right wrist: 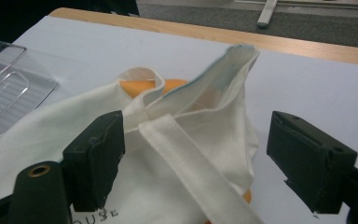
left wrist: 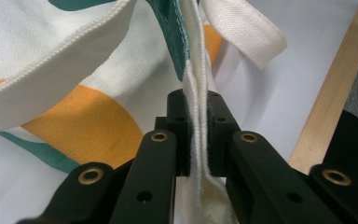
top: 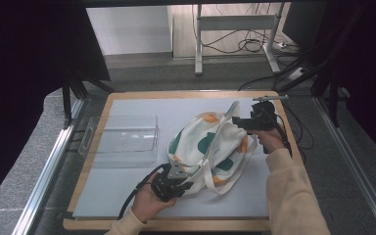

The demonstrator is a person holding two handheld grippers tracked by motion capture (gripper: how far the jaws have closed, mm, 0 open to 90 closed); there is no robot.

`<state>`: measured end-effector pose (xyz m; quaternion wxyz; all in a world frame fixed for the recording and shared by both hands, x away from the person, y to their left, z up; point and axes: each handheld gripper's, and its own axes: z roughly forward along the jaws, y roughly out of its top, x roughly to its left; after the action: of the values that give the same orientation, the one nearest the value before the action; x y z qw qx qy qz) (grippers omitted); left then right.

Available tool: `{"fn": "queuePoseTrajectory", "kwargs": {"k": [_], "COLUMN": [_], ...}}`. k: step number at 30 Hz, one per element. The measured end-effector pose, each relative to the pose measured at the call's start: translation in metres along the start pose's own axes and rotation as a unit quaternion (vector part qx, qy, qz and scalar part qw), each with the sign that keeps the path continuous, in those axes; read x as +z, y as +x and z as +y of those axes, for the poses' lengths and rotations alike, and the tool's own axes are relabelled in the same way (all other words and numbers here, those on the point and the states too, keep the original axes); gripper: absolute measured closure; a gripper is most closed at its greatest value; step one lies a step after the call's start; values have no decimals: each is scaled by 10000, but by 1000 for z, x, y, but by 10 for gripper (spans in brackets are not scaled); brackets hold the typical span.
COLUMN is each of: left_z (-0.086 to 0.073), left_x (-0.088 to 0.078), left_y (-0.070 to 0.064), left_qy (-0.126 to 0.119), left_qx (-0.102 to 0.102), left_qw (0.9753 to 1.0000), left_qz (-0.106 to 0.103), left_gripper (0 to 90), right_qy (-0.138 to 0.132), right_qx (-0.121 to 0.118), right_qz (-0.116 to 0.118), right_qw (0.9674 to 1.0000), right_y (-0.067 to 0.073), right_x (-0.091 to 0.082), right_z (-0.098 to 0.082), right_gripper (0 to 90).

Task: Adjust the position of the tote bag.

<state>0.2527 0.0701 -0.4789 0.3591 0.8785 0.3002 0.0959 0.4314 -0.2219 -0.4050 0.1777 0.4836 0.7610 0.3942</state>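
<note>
From my remote seat: a clear plastic tray (top: 122, 139) lies left. My left tool (left wrist: 197, 135) pinches the hem of a woven cotton tote bag (top: 208, 147), cream with green and orange blobs, mid-counter (top: 176, 226). My right tool (right wrist: 193, 158) is spread wide over its strap (right wrist: 186, 158).
</note>
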Motion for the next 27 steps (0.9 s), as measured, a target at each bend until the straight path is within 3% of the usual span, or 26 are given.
{"fn": "queuePoseTrajectory", "kwargs": {"k": [13, 22, 27], "left_z": [0, 0, -1], "left_x": [0, 1, 2], "left_y": [1, -1, 0], "left_qy": [21, -48, -48], "left_qx": [9, -56, -64], "left_qw": [10000, 10000, 10000], "left_qz": [-34, -37, -46], "left_gripper": [836, 836, 836], "right_qy": [201, 282, 341], "right_qx": [146, 425, 381], "right_qz": [-153, -278, -499], "right_qw": [9996, 9983, 9974], "right_y": [-2, -6, -4], "right_x": [30, 54, 62], "right_z": [16, 26, 31], "right_gripper": [193, 198, 209]}}
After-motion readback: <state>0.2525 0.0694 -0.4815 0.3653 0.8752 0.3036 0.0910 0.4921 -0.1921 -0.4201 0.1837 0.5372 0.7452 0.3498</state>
